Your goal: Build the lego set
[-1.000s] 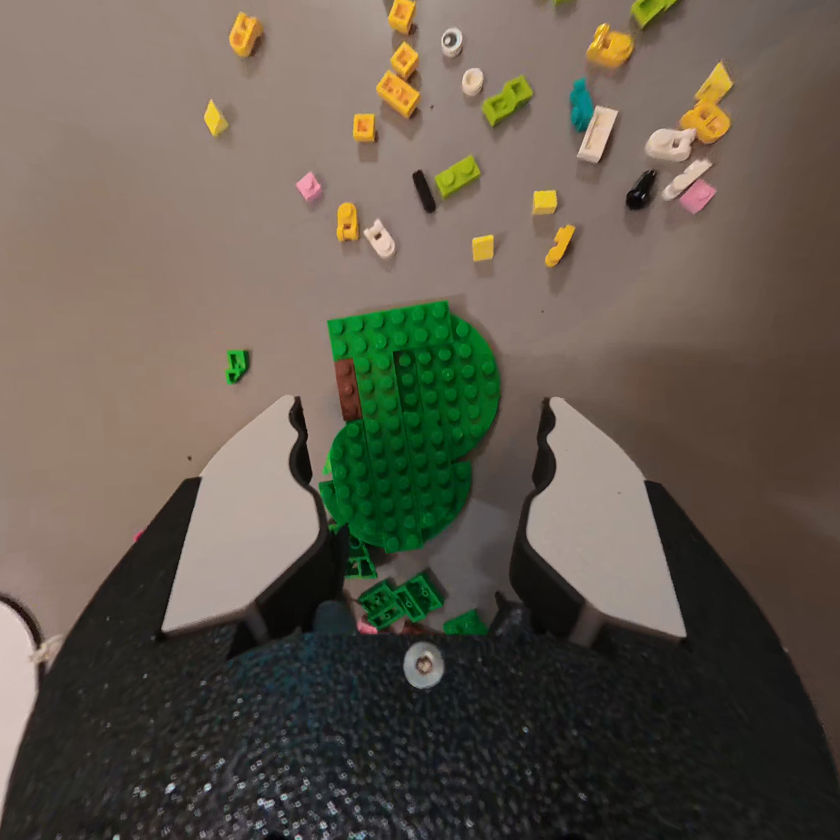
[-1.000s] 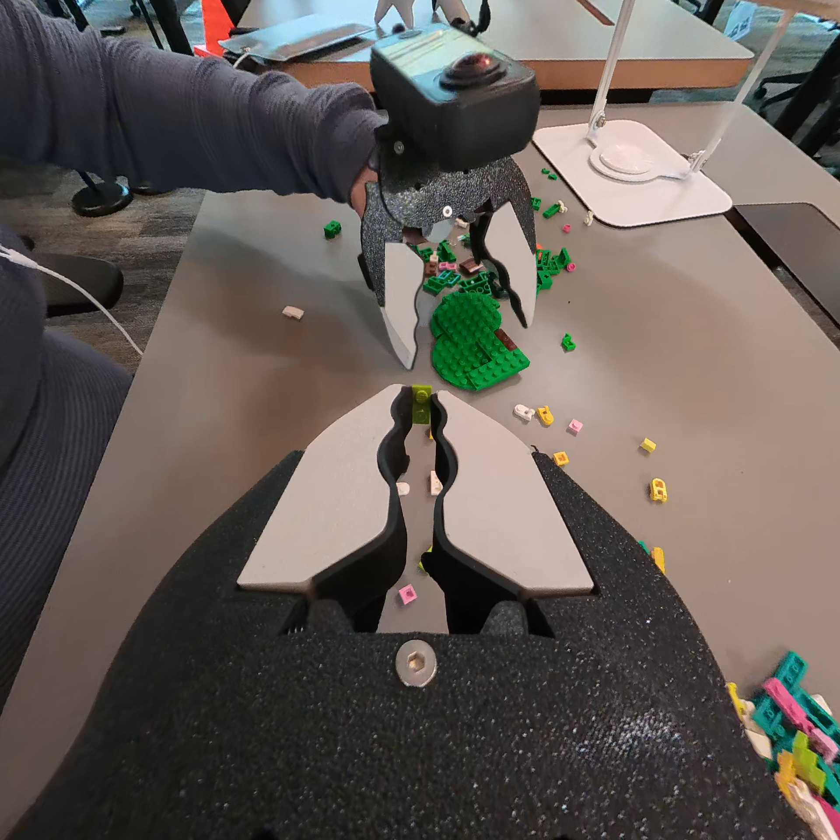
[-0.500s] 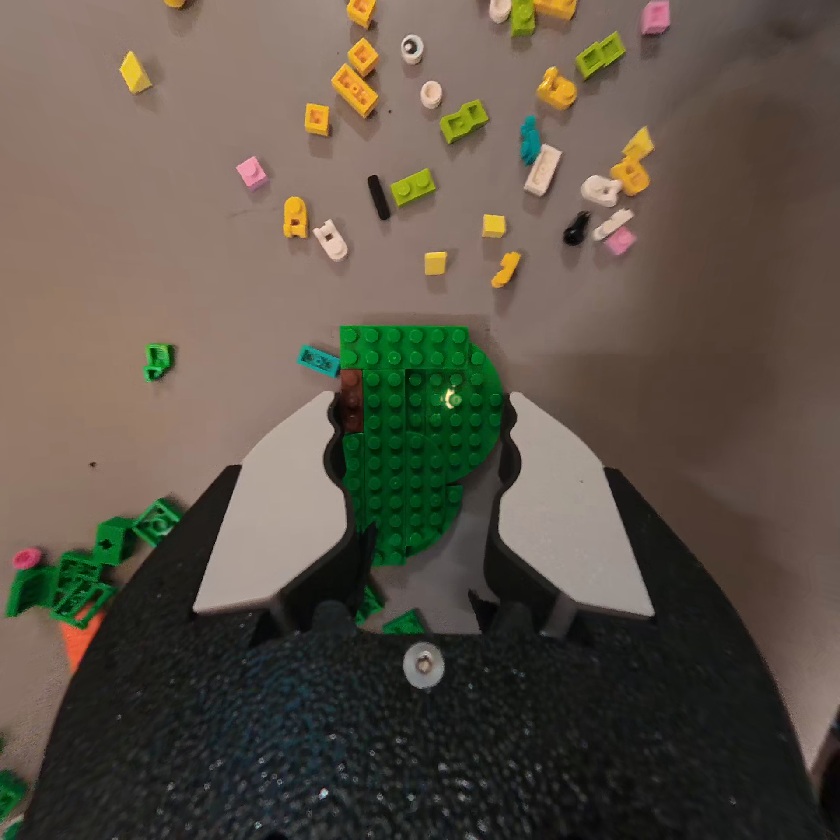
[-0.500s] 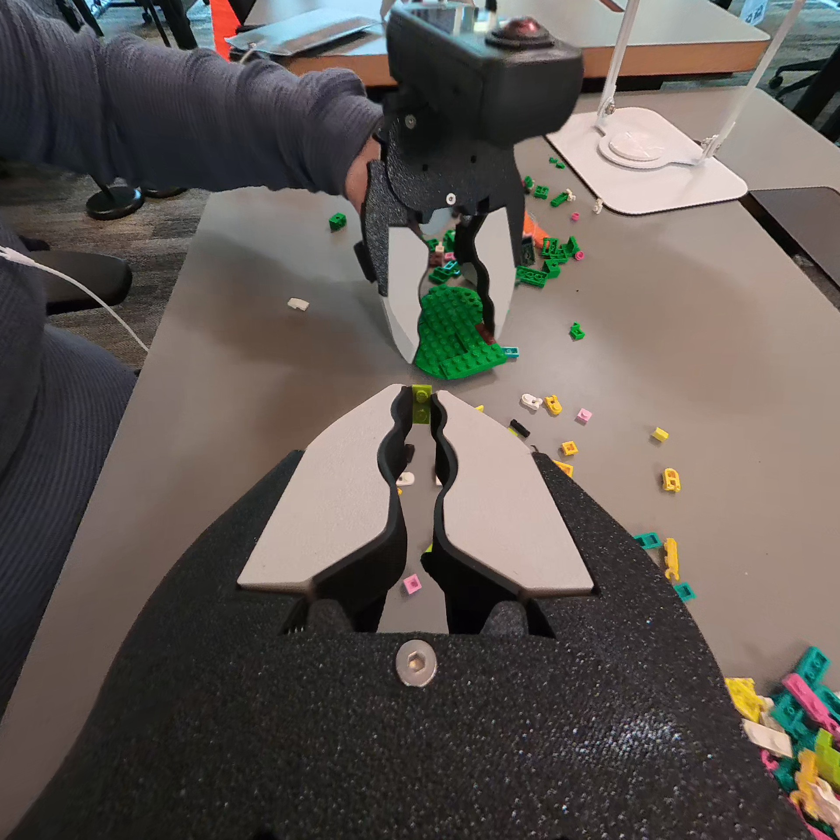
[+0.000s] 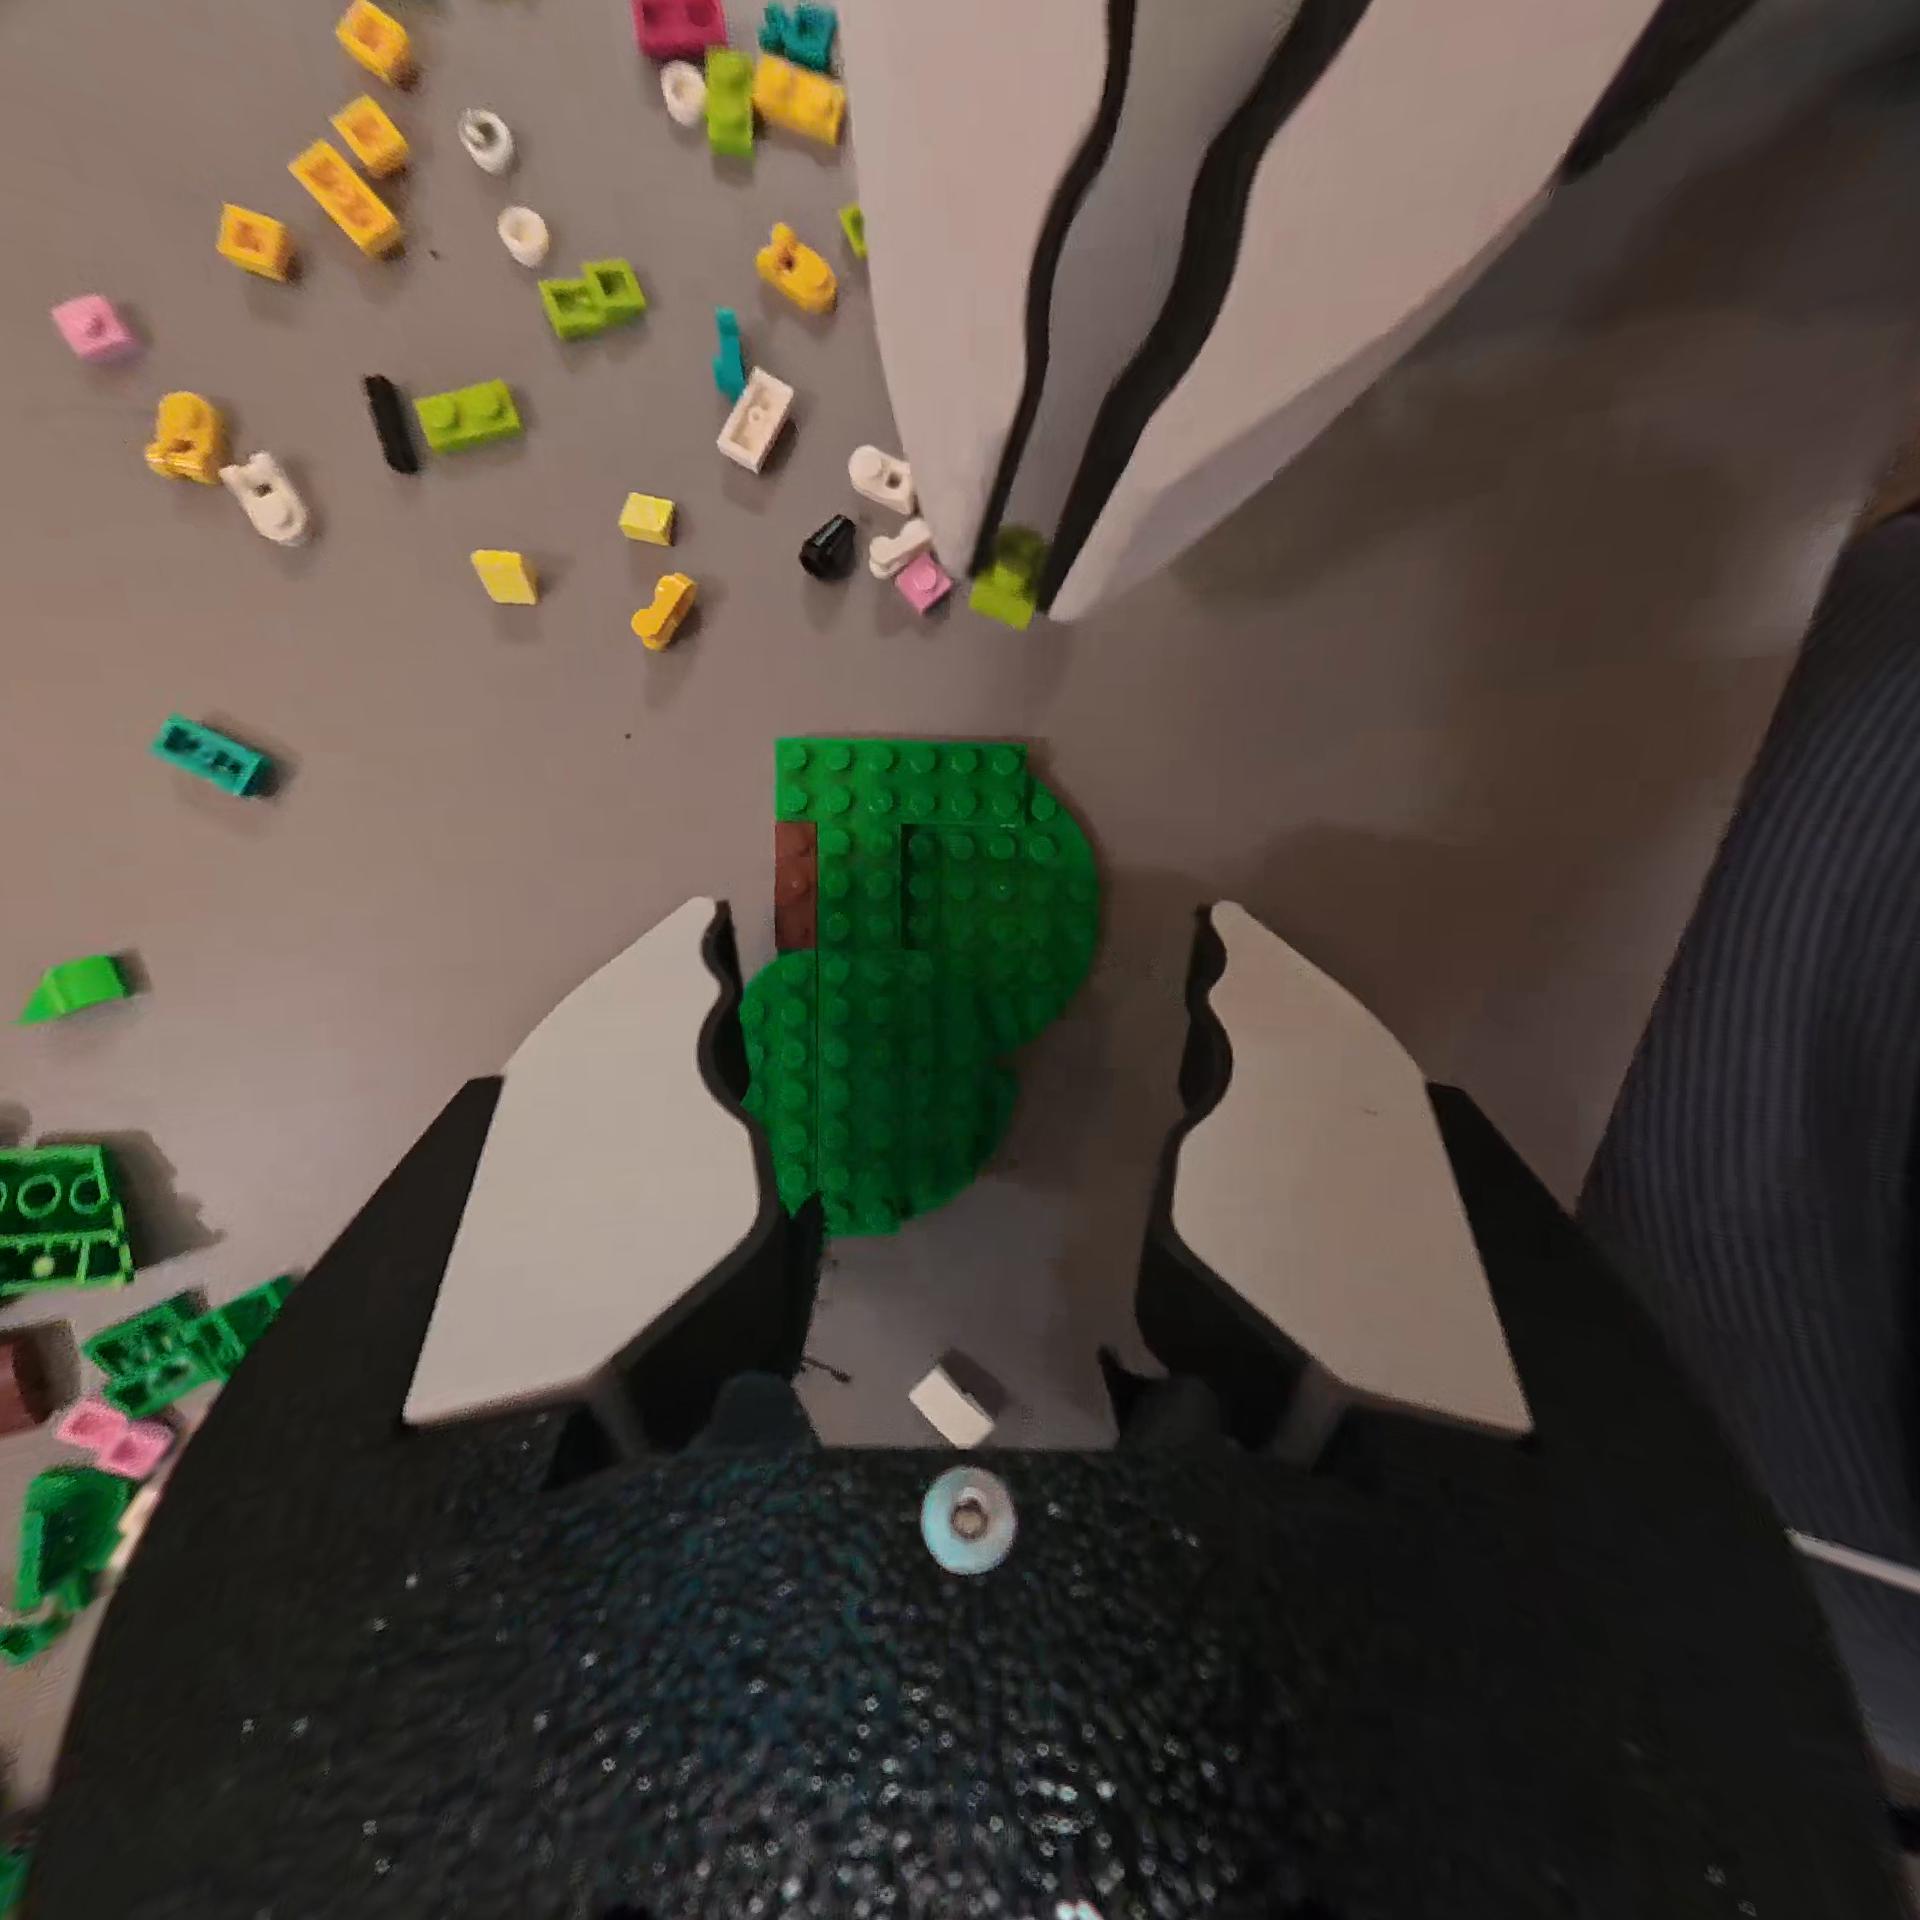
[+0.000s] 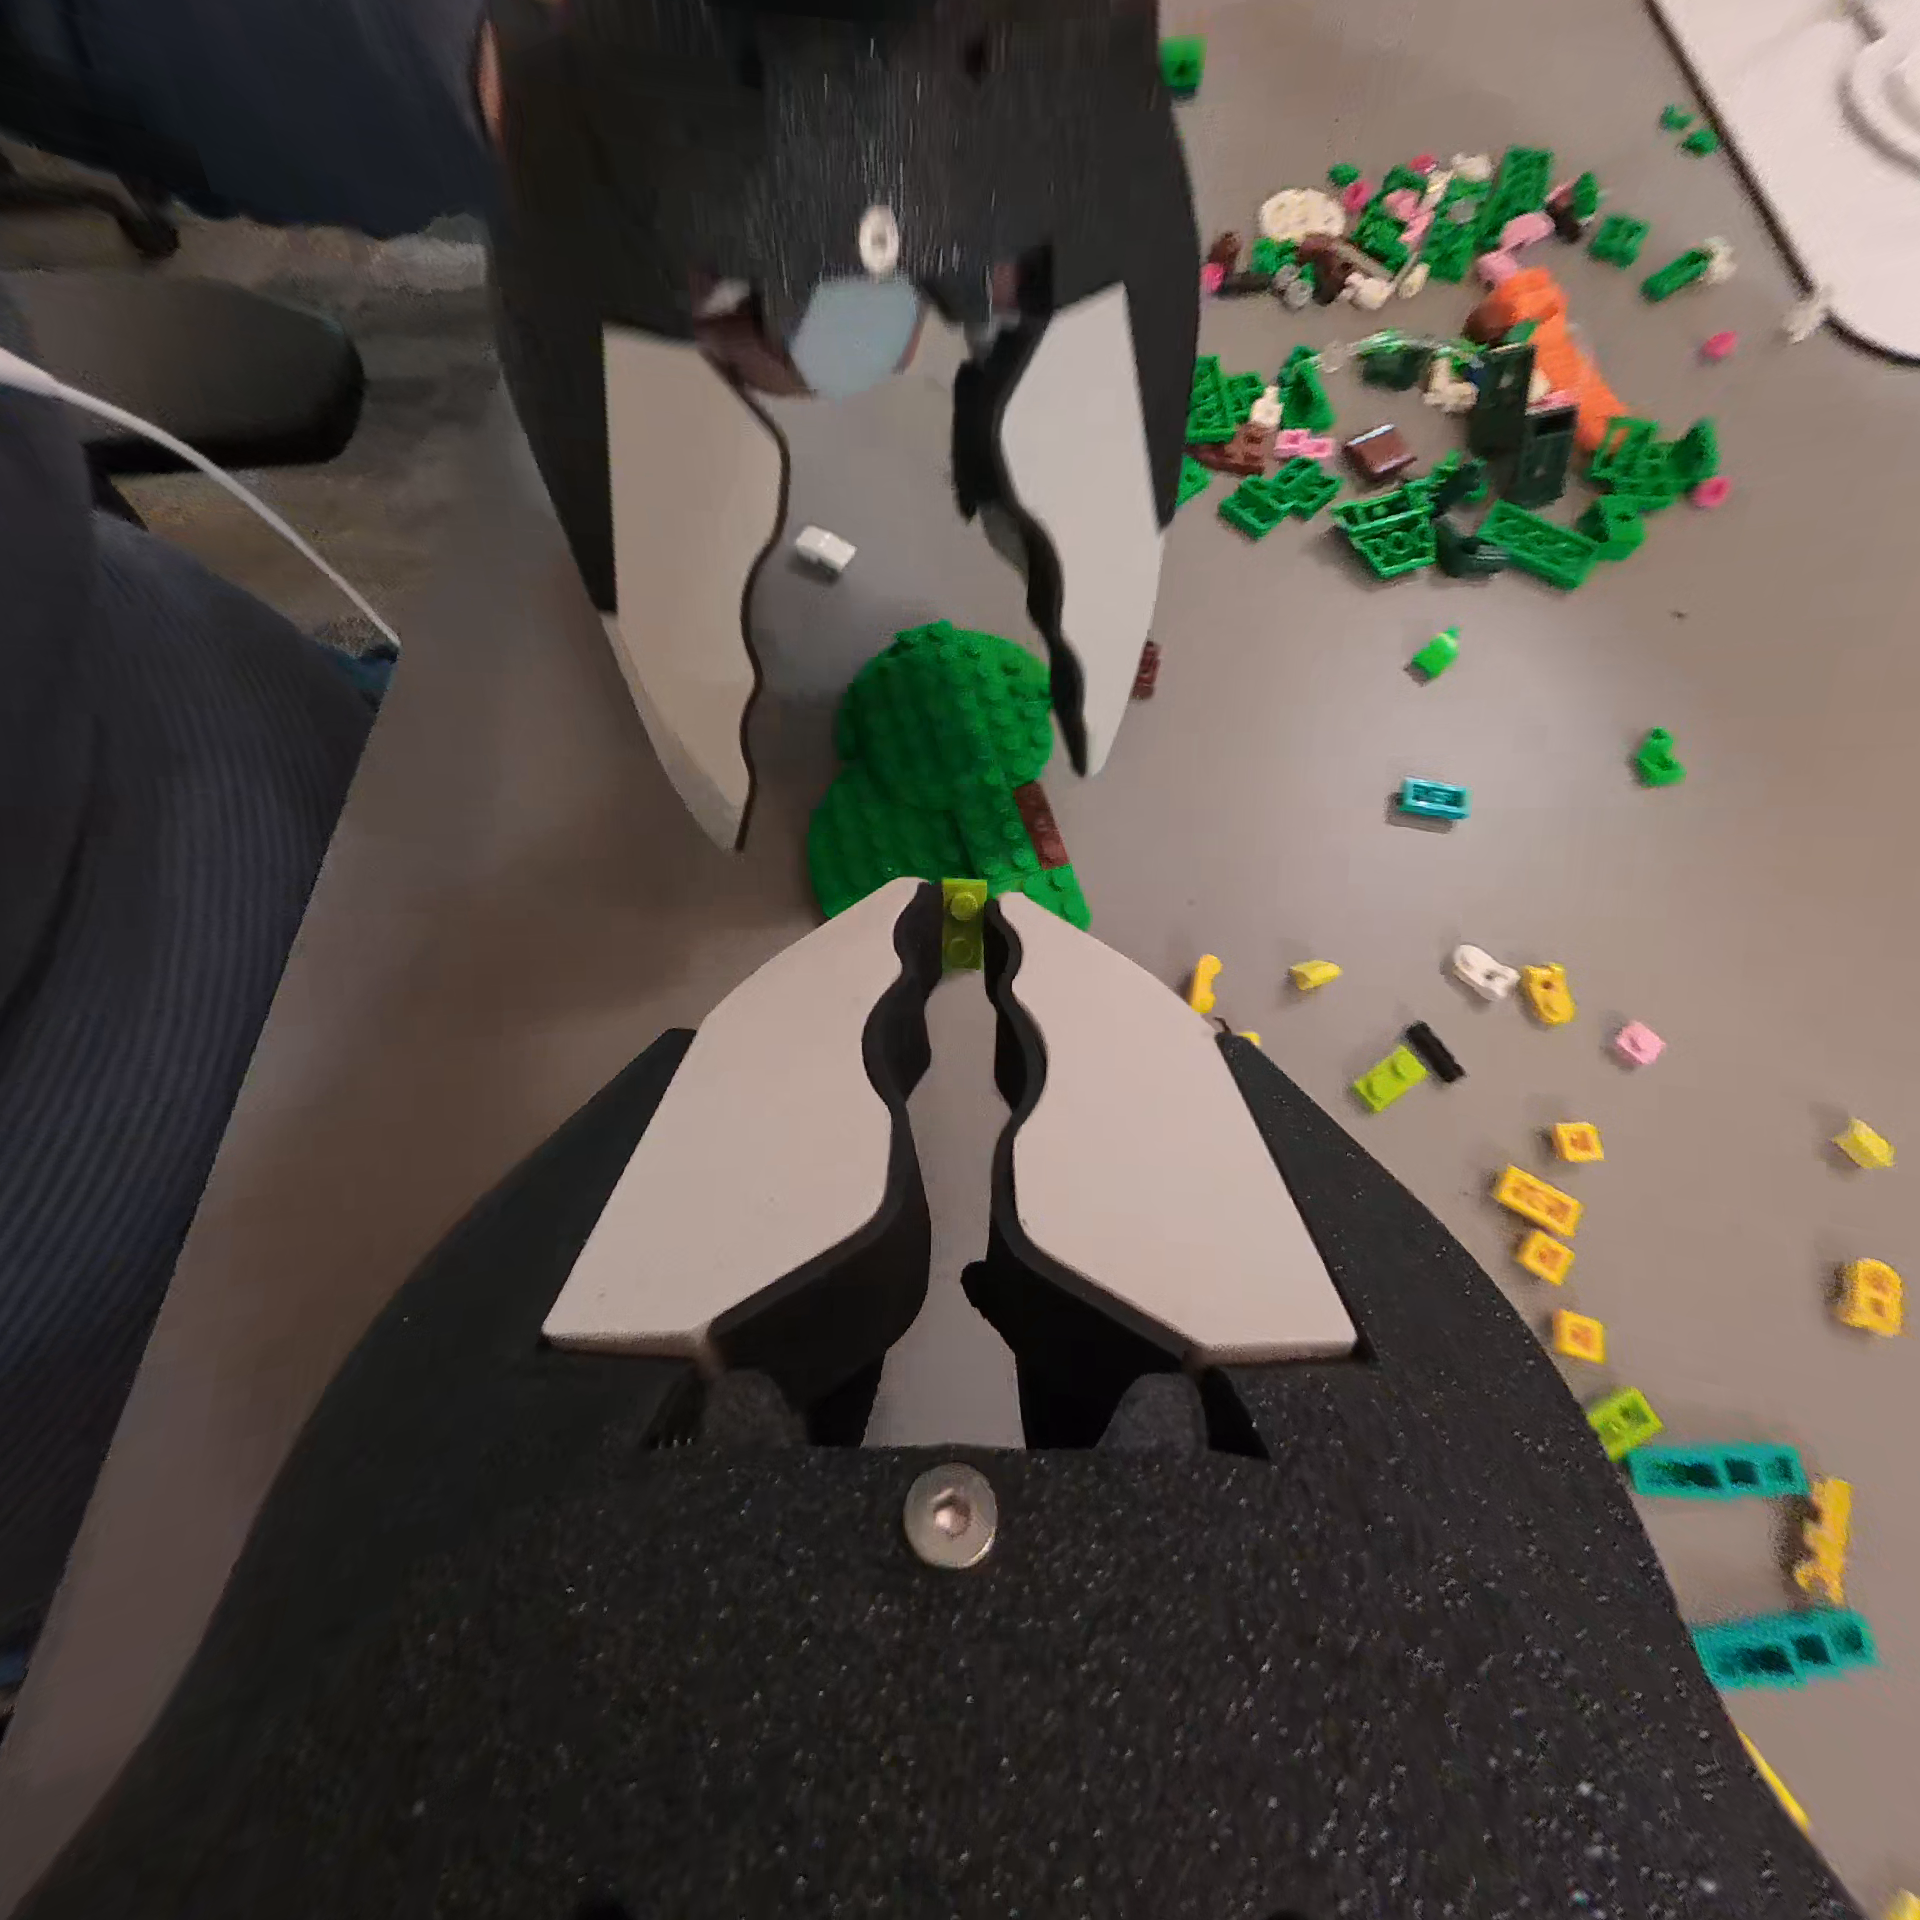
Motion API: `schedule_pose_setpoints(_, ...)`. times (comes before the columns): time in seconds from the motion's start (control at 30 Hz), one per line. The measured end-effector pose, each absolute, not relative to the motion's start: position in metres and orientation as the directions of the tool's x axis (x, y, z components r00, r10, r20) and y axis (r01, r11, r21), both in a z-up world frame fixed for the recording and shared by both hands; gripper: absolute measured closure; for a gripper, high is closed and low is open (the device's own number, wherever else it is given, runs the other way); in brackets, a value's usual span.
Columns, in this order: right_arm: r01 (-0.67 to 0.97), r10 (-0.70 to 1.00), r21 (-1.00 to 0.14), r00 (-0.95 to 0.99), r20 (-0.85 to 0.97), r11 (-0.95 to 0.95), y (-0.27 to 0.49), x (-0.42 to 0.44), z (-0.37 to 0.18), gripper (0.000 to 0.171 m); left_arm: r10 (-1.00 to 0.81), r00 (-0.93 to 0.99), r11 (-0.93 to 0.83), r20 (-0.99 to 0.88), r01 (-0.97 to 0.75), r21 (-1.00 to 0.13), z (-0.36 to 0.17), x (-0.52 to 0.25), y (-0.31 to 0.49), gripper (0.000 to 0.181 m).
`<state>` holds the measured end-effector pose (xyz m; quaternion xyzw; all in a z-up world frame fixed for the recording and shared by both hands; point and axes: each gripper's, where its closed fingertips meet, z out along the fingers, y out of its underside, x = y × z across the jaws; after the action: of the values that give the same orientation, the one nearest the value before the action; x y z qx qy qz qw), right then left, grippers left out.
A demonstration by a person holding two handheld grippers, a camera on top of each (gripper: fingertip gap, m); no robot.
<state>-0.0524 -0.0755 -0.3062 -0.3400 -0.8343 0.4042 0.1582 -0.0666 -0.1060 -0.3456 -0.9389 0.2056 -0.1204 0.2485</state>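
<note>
The left gripper (image 5: 961, 935) gapes wide around the green base (image 5: 925, 987) on the table (image 5: 416, 831) (fingers apart), while the right gripper (image 6: 961, 914) pinches a lime plate (image 6: 963, 923) just above its edge.

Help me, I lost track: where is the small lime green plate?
The small lime green plate is pinched at the right tongs' tips, just short of the green baseplate assembly.

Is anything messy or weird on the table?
Nothing looks broken. The table is messy, though: loose bricks lie scattered, with a green pile off to one side. One small white piece sits alone beside the green base, between the left gripper's open fingers. The right gripper pinches a lime plate.
</note>
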Motion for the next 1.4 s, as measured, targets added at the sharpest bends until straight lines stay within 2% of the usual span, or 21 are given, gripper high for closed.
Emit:
schedule_pose_setpoints(0.17,0.471,0.653,-0.655,-0.756,0.046,0.591,-0.090,-0.059,-0.333,0.165,-0.399,0.902,-0.763,0.165,-0.227,-0.605,-0.339,-0.078,-0.132,0.101)
schedule_pose_setpoints(0.37,0.468,0.620,-0.553,-0.776,0.117,0.690,-0.089,-0.080,-0.345,0.164,-0.395,0.910,-0.702,0.125,-0.211,-0.681,-0.336,-0.088,-0.131,0.102)
schedule_pose_setpoints(0.57,0.466,0.589,-0.521,-0.803,0.092,0.716,-0.087,-0.088,-0.348,0.164,-0.457,0.887,-0.741,0.070,-0.336,-0.581,-0.364,-0.092,-0.133,0.083)
schedule_pose_setpoints(0.67,0.477,0.588,-0.508,-0.806,0.074,0.717,-0.084,-0.085,-0.347,0.164,-0.480,0.874,-0.732,0.078,-0.349,-0.585,-0.364,-0.092,-0.134,0.081)
schedule_pose_setpoints(0.77,0.512,0.588,-0.429,-0.807,0.056,0.744,-0.075,-0.066,-0.347,0.164,-0.478,0.877,-0.739,0.047,-0.372,-0.562,-0.365,-0.096,-0.137,0.079)
schedule_pose_setpoints(1.07,0.560,0.591,-0.334,-0.807,-0.008,0.759,-0.068,-0.020,-0.365,0.164,-0.483,0.868,-0.688,0.112,-0.298,-0.662,-0.342,-0.092,-0.140,0.078)
schedule_pose_setpoints(1.1,0.562,0.594,-0.340,-0.804,-0.010,0.754,-0.069,-0.020,-0.366,0.162,-0.480,0.870,-0.687,0.113,-0.292,-0.665,-0.341,-0.093,-0.141,0.078)
schedule_pose_setpoints(1.17,0.561,0.600,-0.368,-0.800,-0.010,0.742,-0.071,-0.020,-0.361,0.136,-0.472,0.874,-0.683,0.121,-0.275,-0.676,-0.339,-0.094,-0.143,0.078)
schedule_pose_setpoints(1.3,0.467,0.588,-0.543,-0.807,0.061,0.698,-0.090,-0.054,-0.333,0.103,-0.443,0.883,-0.682,0.153,-0.221,-0.697,-0.337,-0.094,-0.147,0.079)
schedule_pose_setpoints(1.4,0.424,0.525,-0.504,-0.849,0.069,0.752,-0.098,-0.068,-0.346,0.088,-0.410,0.892,-0.695,0.188,-0.172,-0.698,-0.337,-0.096,-0.154,0.081)
